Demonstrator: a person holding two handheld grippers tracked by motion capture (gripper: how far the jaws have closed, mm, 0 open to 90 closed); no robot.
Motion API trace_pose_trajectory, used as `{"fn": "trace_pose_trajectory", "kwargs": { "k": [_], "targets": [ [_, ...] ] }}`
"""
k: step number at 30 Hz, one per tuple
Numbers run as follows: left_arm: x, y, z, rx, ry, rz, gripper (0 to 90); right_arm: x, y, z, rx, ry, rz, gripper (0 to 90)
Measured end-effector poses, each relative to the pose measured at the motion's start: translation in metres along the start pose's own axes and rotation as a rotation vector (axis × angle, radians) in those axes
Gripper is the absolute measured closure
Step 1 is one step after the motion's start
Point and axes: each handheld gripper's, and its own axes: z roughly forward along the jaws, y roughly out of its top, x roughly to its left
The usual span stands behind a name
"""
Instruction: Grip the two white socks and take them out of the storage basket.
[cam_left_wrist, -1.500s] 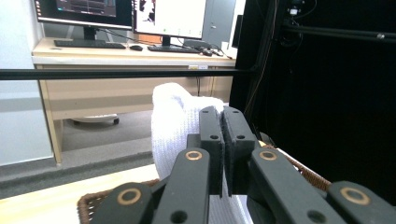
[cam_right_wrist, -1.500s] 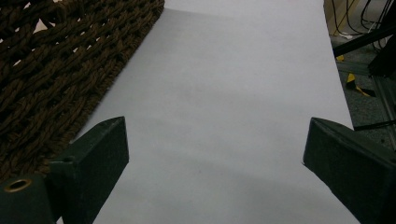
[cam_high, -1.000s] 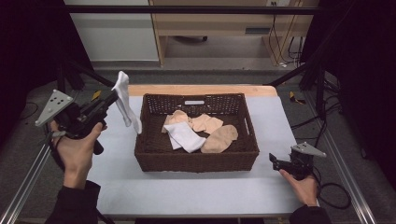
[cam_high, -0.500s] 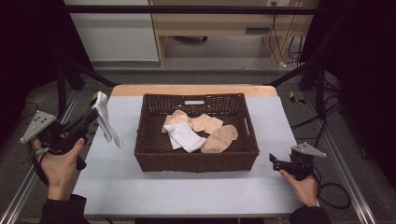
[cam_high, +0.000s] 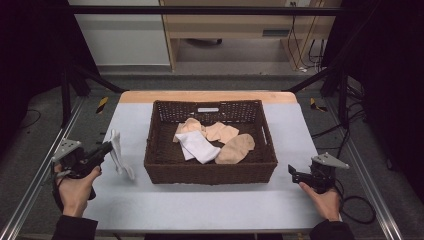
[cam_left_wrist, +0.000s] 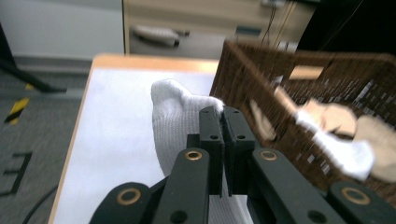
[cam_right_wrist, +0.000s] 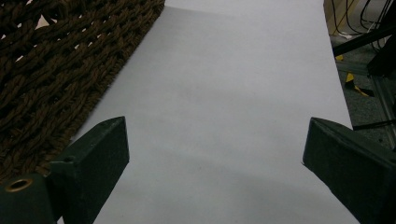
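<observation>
Beyond the far edge of the bench, with its pale grey top and a strip of bare wood at the back, stands a light wooden cabinet on legs, beside a white panel. The floor is grey carpet with yellow-and-black tape marks. Black curtains darken both sides, and cables trail at the right.

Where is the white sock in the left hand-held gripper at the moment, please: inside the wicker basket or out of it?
Out. The white sock hangs from the shut left hand-held gripper over the table, left of the basket.
</observation>
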Motion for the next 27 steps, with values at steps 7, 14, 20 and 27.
{"fn": "trace_pose_trajectory", "kwargs": {
  "k": [7,14,20,27],
  "targets": [
    [0.004,-0.028,0.021,0.123,0.038,0.017,86.5,0.001,0.000,0.000,0.003,0.003,-0.004,7.3],
    [0.003,-0.042,0.035,0.168,0.049,0.040,68.5,0.001,-0.001,0.000,0.009,0.002,-0.004,7.3],
    [-0.003,-0.030,0.026,0.085,0.040,0.005,47.7,0.001,-0.001,0.000,0.013,0.002,-0.006,7.3],
    [-0.023,0.002,0.013,-0.010,0.013,0.023,44.8,0.000,0.000,0.000,0.006,0.000,0.001,7.3]
  ]
}}
